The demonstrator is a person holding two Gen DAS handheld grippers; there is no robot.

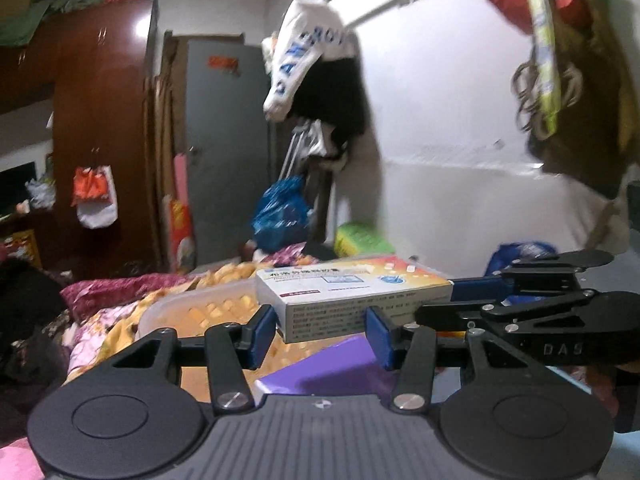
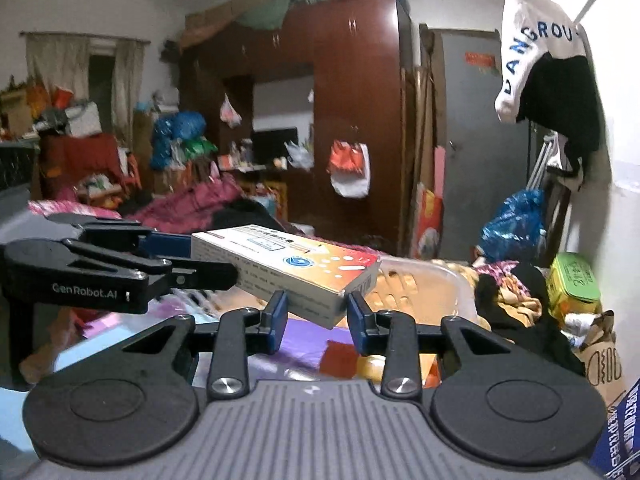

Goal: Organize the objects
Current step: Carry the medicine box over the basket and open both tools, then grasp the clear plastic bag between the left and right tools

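A flat white medicine box (image 1: 352,296) with an orange-red printed top hangs in the air above a cluttered bed, and both grippers hold it. In the left wrist view my left gripper (image 1: 320,332) is shut on its near edge, blue pads (image 1: 262,332) against either side. My right gripper (image 1: 454,300) reaches in from the right and clamps the box's right end. In the right wrist view the same box (image 2: 280,264) tilts down toward my right gripper (image 2: 318,316), which is shut on its near corner. My left gripper (image 2: 212,258) grips the far left end.
Under the box lie a clear plastic tub (image 2: 440,288) and a purple sheet (image 1: 332,368) on floral bedding (image 1: 120,320). A green box (image 2: 572,284) and blue bag (image 2: 512,224) sit by the wall. A brown wardrobe (image 2: 352,100) and hanging clothes (image 1: 316,60) stand behind.
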